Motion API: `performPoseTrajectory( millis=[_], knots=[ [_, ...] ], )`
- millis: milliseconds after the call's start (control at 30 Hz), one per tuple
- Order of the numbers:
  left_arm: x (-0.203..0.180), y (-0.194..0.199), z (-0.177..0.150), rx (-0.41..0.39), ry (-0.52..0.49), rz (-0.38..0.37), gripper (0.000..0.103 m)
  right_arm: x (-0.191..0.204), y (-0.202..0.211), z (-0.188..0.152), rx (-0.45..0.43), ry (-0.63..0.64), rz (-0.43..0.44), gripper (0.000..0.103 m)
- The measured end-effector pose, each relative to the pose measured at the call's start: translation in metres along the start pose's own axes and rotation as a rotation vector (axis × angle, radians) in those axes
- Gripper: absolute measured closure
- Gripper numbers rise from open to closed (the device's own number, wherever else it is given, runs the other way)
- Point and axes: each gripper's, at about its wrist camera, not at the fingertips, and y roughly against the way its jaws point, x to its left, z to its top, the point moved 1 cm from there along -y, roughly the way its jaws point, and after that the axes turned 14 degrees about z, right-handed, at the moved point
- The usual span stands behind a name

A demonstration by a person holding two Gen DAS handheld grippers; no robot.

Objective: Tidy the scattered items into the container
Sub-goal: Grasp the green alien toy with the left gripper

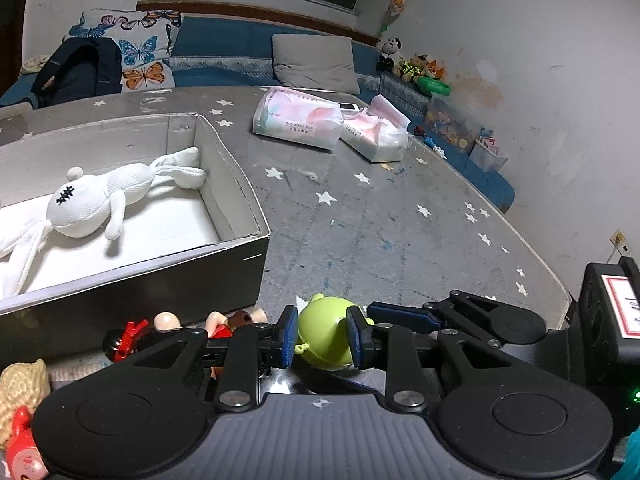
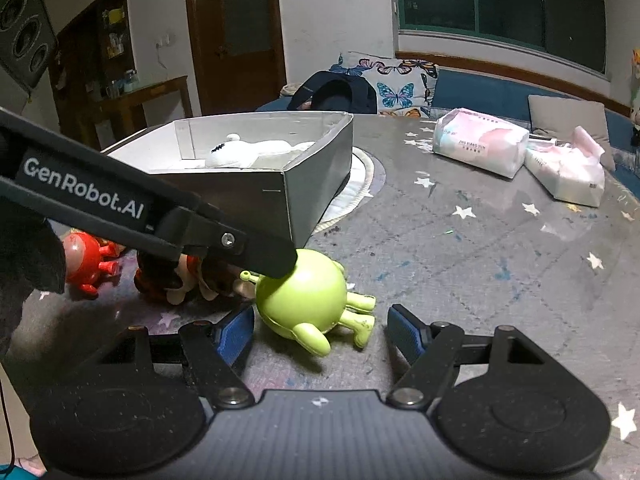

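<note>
Two grippers converge on one green toy figure (image 2: 308,300) lying on its side on the star-patterned table (image 1: 400,220), just off the near corner of the grey box (image 1: 240,200). The left gripper (image 1: 323,336) straddles the toy's round body, a blue pad close against either flank; whether the pads actually press on it is hard to judge from the wrist view, and the toy rests on the table, so no lift has begun. The right gripper (image 2: 320,334) sits just short of the toy with its jaws standing wide and nothing between them. The figure's long axis runs from its round head near the left gripper's tip toward its legs, which point at the right gripper's far finger. The left hand is clearly the nearer. A white plush rabbit (image 1: 100,200) already lies inside the box; red and brown toys (image 2: 96,260) remain beside its wall.
</note>
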Motion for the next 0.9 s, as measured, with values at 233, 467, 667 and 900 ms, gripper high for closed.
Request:
performPoseTrajectory(
  millis=[233, 467, 667, 900],
  knots=[
    [0.003, -0.004, 0.003, 0.024, 0.020, -0.007, 0.072, -0.003, -0.005, 0.002, -0.006, -0.006, 0.015, 0.035],
    [0.002, -0.008, 0.002, 0.043, 0.011, 0.003, 0.067, -0.003, -0.008, 0.002, -0.016, -0.009, 0.024, 0.041],
    [0.001, -0.010, 0.005, 0.056, 0.007, 0.002, 0.065, -0.004, -0.009, 0.003, -0.022, -0.006, 0.023, 0.039],
    [0.005, -0.017, 0.010, 0.090, 0.026, -0.014, 0.063, -0.006, -0.012, 0.006, -0.028, -0.008, 0.021, 0.037]
  ],
)
